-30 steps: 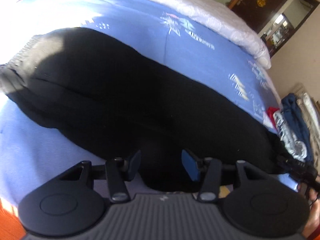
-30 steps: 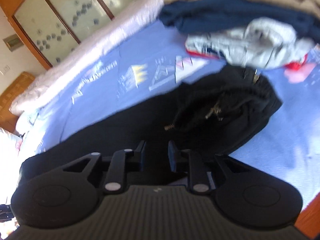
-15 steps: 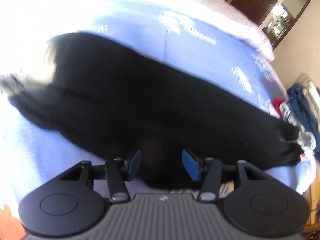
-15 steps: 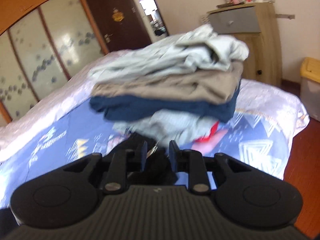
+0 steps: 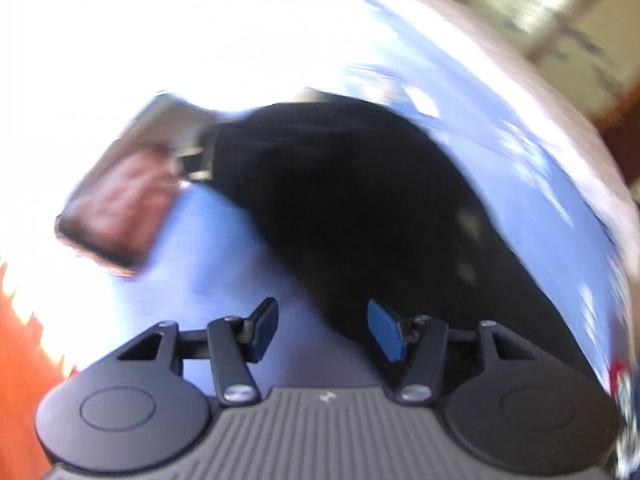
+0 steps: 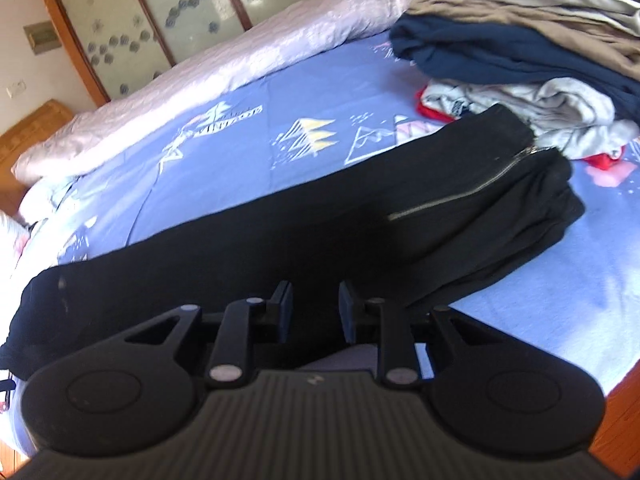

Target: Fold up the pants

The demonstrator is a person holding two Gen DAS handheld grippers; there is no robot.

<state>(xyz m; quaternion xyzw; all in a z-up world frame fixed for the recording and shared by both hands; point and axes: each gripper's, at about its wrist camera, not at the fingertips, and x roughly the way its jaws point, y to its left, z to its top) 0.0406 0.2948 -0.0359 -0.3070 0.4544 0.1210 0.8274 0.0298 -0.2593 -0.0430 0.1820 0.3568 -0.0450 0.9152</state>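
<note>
Right wrist view: my right gripper (image 6: 313, 306) sits low over the black pants (image 6: 248, 240), jaws a narrow gap apart, nothing pinched that I can see. Pants lie stretched across the blue printed bedsheet (image 6: 248, 120), zipper (image 6: 460, 188) at the right-hand end. Past that end, a pile of clothes (image 6: 520, 52): grey, navy, tan, pale on top, red scrap underneath. Beyond the sheet, a pale quilt (image 6: 200, 80), then patterned wardrobe doors (image 6: 176, 8).

Left wrist view, heavily blurred: left gripper (image 5: 322, 330) jaws opening, wider gap, blue pads clear of cloth. I see the pants' edge between them, underneath and untouched. A reddish-brown boxy object (image 5: 120, 204) lies at the pants' far left end; can't identify it. Everything further is blown out by glare.
</note>
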